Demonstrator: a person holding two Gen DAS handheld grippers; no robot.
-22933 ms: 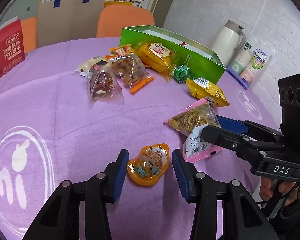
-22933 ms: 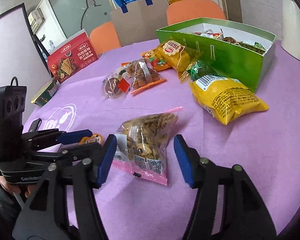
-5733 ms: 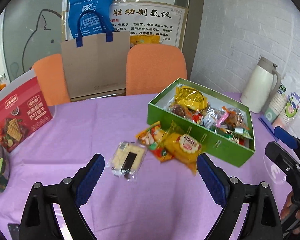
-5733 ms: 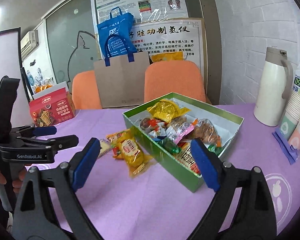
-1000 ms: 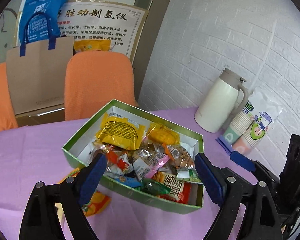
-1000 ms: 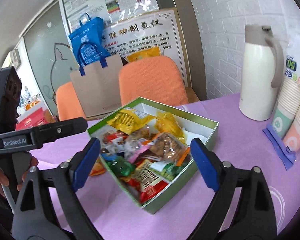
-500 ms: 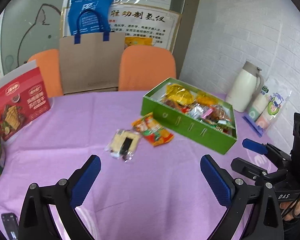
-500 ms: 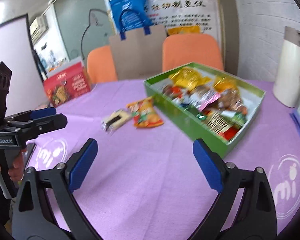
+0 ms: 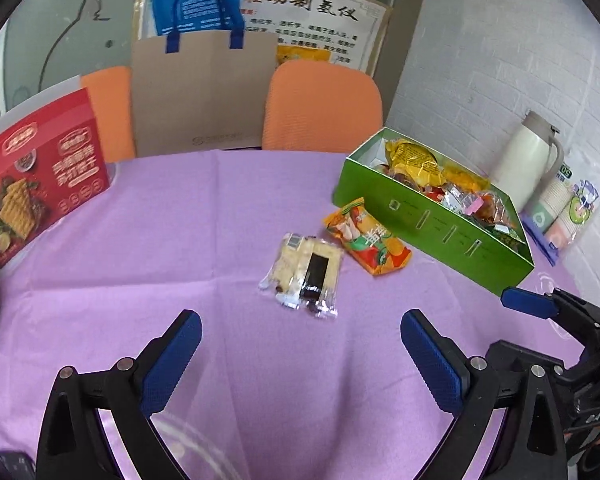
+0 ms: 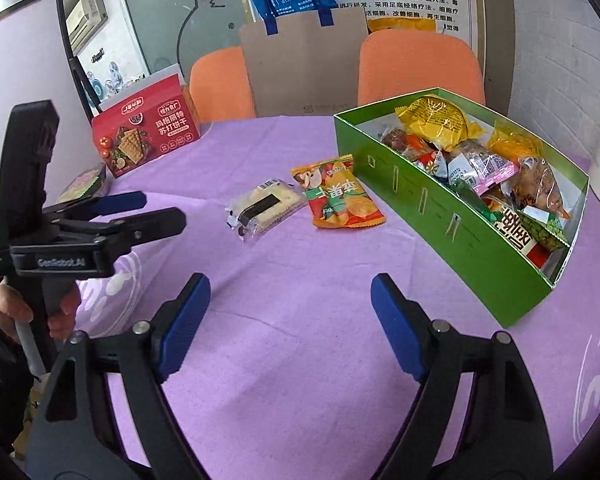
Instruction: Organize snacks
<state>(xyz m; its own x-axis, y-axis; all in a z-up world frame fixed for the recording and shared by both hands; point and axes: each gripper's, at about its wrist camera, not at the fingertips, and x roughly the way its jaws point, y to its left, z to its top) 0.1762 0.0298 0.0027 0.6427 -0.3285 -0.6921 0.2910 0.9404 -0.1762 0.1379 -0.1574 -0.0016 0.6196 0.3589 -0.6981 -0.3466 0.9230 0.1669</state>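
Your left gripper (image 9: 300, 348) is wide open and holds nothing. It hangs above the purple bench (image 9: 180, 240), just short of the cracker pack (image 9: 304, 276). The chip bag (image 9: 366, 240) lies right of it, beside the green box (image 9: 432, 232). Your right gripper (image 10: 290, 320) is wide open and empty too. Next, lower onto the cracker pack and close. Half a second ago you were farther back.
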